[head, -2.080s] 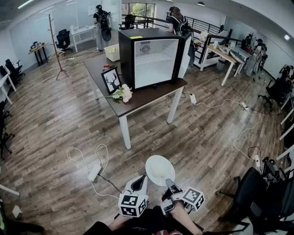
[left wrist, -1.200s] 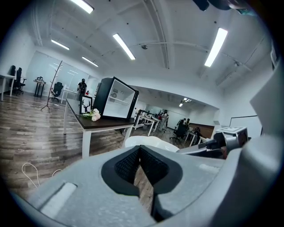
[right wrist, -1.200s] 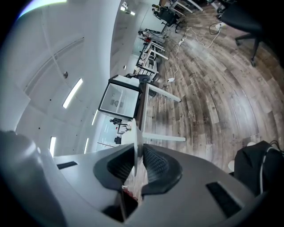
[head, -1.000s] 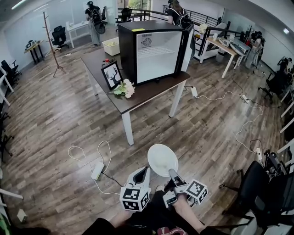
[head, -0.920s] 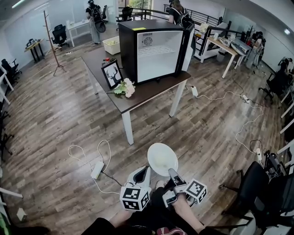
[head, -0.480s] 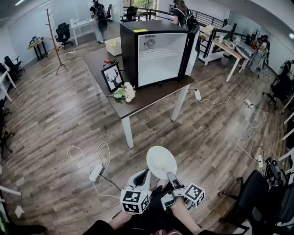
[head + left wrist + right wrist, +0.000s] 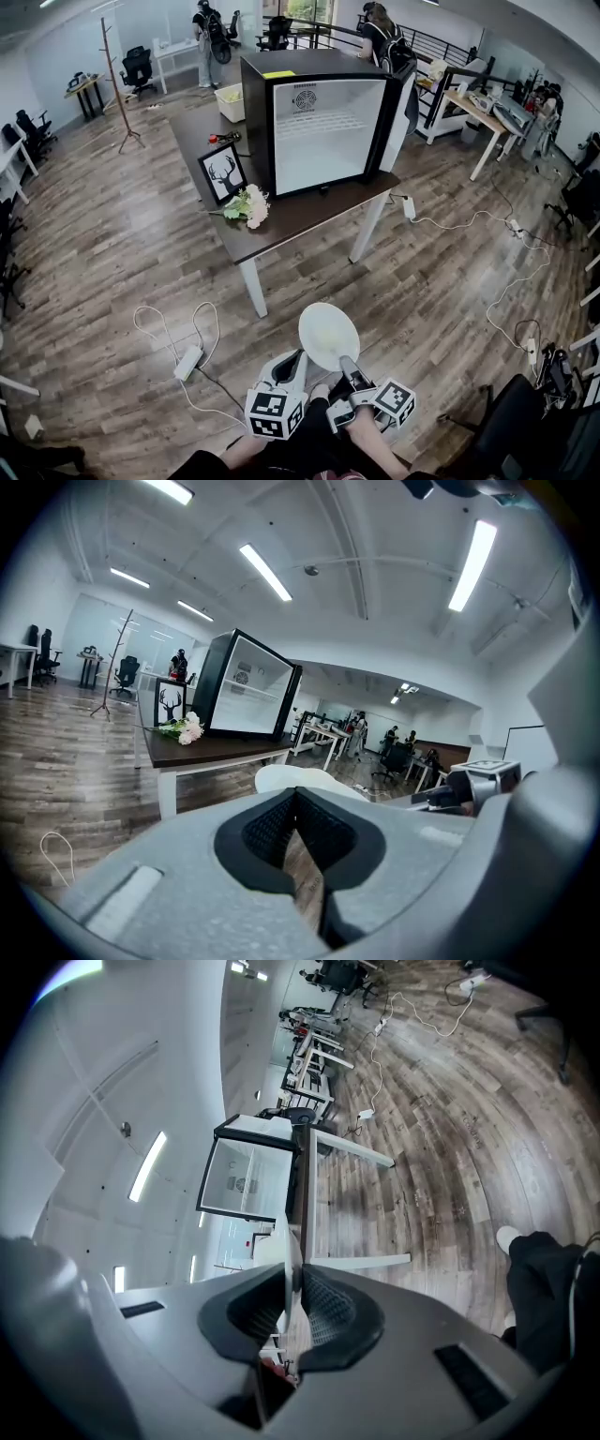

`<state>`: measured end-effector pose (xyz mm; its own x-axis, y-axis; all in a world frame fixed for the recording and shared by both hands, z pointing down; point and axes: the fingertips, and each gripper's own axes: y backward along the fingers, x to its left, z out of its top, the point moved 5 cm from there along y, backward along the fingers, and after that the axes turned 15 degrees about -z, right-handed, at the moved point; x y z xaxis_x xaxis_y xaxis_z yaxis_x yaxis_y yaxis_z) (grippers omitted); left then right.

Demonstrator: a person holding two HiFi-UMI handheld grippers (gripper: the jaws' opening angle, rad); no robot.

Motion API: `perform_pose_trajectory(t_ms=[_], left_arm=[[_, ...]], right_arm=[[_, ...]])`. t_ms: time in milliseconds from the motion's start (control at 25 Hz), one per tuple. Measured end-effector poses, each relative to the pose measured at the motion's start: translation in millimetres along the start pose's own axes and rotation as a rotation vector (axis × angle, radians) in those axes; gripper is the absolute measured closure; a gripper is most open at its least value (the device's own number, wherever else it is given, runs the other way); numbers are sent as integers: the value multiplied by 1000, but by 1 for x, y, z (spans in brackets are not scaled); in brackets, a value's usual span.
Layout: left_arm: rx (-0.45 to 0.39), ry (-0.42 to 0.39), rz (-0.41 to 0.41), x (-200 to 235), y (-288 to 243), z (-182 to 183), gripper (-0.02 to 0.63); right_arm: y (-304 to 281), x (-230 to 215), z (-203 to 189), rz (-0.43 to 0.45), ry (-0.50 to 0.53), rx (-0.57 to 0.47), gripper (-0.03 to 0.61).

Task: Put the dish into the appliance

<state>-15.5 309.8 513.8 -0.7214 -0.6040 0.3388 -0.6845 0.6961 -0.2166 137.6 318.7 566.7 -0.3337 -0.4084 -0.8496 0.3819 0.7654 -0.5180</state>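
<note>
A white dish (image 7: pixel 328 336) is held out in front of me, its near rim pinched between the pads of my right gripper (image 7: pixel 345 362). In the right gripper view the dish (image 7: pixel 292 1232) shows edge-on between the shut pads of that gripper (image 7: pixel 292 1277). My left gripper (image 7: pixel 299 357) hovers just left of the dish, its pads meeting with nothing between them (image 7: pixel 296 795). The appliance, a black mini fridge (image 7: pixel 317 122) with its door (image 7: pixel 397 92) swung open to the right, stands on a dark table (image 7: pixel 309 204) ahead of me.
A framed deer picture (image 7: pixel 223 173) and a bunch of flowers (image 7: pixel 246 203) sit on the table left of the fridge. A power strip (image 7: pixel 187 361) and cables lie on the wood floor. People stand by desks at the back, office chairs along the sides.
The table and fridge have come nearer and sit larger in the head view. Both grippers and the dish keep the same places relative to each other.
</note>
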Motion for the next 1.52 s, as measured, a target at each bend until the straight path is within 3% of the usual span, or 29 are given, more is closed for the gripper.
perform_pose_trajectory(t_ms=[600, 1120, 1520], left_arm=[[-37, 41, 95, 8, -99, 18, 606], [-38, 39, 125, 5, -133, 28, 606], [-61, 51, 126, 45, -156, 43, 606]], right_arm=[[-46, 16, 96, 10, 57, 79, 525], [-57, 19, 131, 6, 57, 104, 525], [-96, 35, 143, -4, 35, 97, 525]])
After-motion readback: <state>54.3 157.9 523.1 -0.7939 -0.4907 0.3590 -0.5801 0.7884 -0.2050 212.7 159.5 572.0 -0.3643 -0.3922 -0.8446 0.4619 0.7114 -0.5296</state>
